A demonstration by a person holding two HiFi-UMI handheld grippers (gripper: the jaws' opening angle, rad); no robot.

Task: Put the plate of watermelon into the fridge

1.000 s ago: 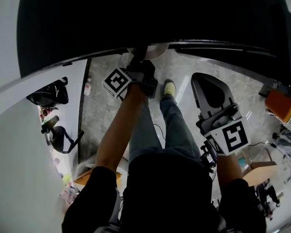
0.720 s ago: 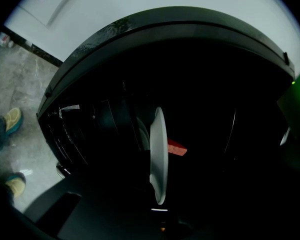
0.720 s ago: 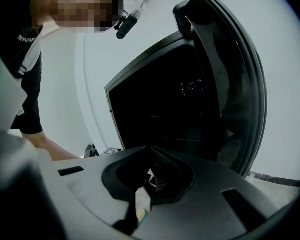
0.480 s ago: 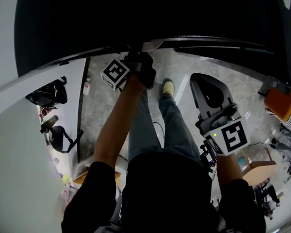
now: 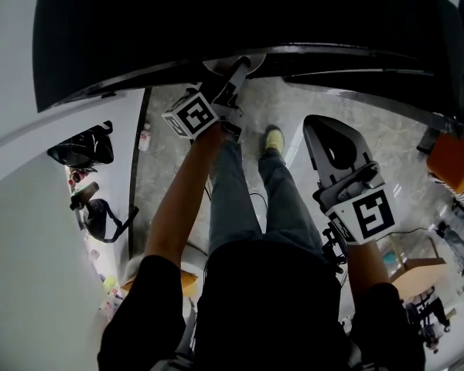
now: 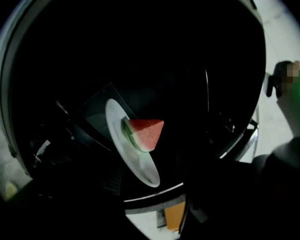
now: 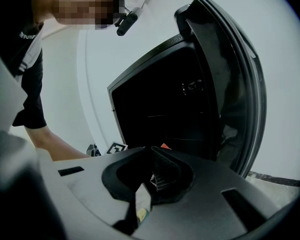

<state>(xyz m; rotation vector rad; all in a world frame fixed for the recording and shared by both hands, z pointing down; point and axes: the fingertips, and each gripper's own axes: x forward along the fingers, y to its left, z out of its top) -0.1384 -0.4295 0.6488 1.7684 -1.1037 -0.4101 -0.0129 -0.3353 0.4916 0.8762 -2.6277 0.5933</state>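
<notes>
**Plate point(image 6: 142, 166) with watermelon wedge point(image 6: 146, 133), set inside the fridge point(image 7: 160, 84).** The pale round plate lies on a dark shelf far inside the cavity and carries a single red wedge with a green rind. It looks tipped only because the left gripper view is canted.

**Handling.** Judge the plate to be stiff, smooth and breakable, and of moderate weight. The wedge is loose, wet and soft, so it would likely slide if the plate were tilted. If you must take hold again, pinch the bare near rim, away from the fruit, and keep the plate level.

**Left tool point(image 5: 240, 66).** Its jaws have just been opening and now stand spread. The plate sits beyond them and free, with no pad pressing on it. Your left arm is stretched well forward, and the tool lies roughly level at the near edge of the fridge opening.

**Right tool point(image 5: 325, 130).** Its jaws are pressed together with nothing between them. Your right arm is bent close to the body, so the tool hangs near you on the right. It is angled slightly downward and faces the open door point(image 7: 235, 84).

**Progress.** The placing looks done. What remains, by judgement, is to draw the left tool out without nudging the rim.
</notes>
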